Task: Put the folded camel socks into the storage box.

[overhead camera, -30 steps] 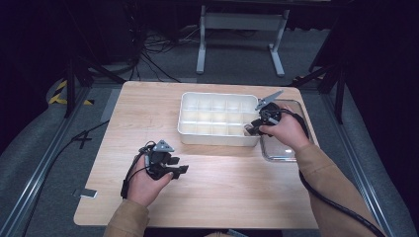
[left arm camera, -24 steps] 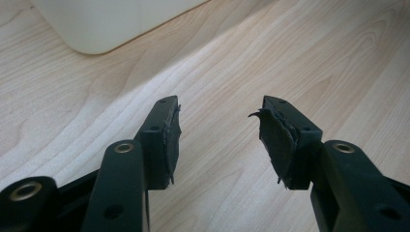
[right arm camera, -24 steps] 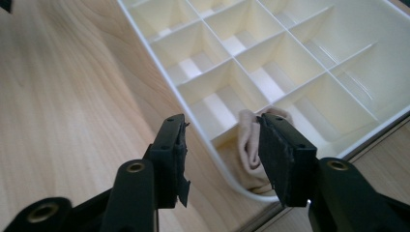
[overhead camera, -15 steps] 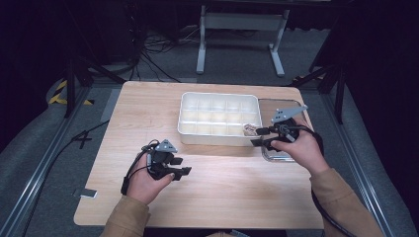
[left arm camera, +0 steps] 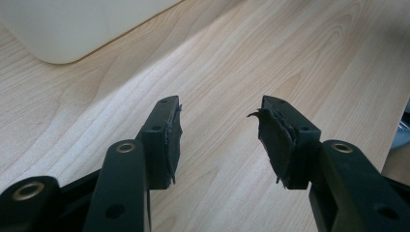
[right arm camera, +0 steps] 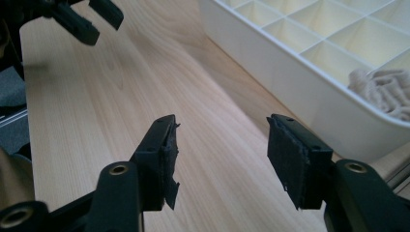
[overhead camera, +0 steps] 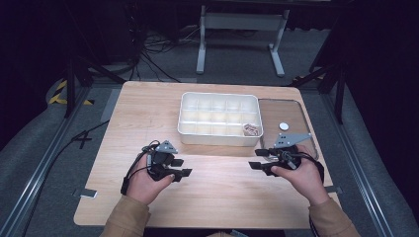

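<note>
The desk [overhead camera: 212,207] is bare wood along its near half. On its far half stands the white compartment tray [overhead camera: 217,140], with the metal tray [overhead camera: 296,114] touching its right end. Since a second ago the right claw [overhead camera: 260,159] has come back from the white tray's near-right compartment to the near edge, its jaws just opening and now empty; the beige knotted piece [overhead camera: 252,130] lies in that compartment, so that placement looks finished. A small white disc [overhead camera: 283,126] waits on the metal tray. The left claw [overhead camera: 181,167] rests released, empty.
</note>
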The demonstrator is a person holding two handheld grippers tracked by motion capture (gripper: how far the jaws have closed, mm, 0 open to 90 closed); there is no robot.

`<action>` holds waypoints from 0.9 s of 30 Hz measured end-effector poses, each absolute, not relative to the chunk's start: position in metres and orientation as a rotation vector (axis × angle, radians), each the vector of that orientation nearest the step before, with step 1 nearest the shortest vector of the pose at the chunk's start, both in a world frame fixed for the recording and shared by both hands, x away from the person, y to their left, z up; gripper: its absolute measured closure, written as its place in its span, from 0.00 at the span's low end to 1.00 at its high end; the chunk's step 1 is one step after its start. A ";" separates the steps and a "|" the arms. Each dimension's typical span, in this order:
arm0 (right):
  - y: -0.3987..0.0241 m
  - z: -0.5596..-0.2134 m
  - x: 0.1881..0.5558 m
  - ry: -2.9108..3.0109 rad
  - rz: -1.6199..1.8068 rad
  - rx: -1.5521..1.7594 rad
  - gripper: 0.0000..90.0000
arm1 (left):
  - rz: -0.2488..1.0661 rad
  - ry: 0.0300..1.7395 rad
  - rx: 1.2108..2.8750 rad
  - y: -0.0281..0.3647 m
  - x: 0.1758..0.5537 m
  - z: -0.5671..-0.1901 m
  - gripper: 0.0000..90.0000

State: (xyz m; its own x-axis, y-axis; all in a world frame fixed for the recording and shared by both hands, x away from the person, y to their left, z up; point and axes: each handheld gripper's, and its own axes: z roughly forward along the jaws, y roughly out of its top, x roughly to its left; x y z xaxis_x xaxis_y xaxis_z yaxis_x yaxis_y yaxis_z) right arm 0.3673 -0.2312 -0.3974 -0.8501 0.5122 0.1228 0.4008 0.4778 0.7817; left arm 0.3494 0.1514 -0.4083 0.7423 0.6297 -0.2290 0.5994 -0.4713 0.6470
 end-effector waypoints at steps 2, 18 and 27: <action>-0.229 -0.402 0.364 2.606 1.296 0.794 0.50 | 0.054 0.926 2.203 0.152 0.350 -0.409 0.56; -0.227 -0.466 0.359 2.629 1.243 0.787 0.49 | -0.010 0.885 2.286 0.153 0.362 -0.430 0.53; -0.220 -0.478 0.354 2.626 1.203 0.733 0.45 | 0.000 0.845 2.338 0.148 0.364 -0.439 0.50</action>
State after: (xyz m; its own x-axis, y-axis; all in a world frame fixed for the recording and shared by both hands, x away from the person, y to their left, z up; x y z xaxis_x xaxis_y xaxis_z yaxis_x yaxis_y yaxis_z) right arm 0.3540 -0.2201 -0.4785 -0.8669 0.4953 0.0558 0.3657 0.5560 0.7464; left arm 0.3636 0.1479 -0.4394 0.7928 0.5731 -0.2075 0.5732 -0.5853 0.5735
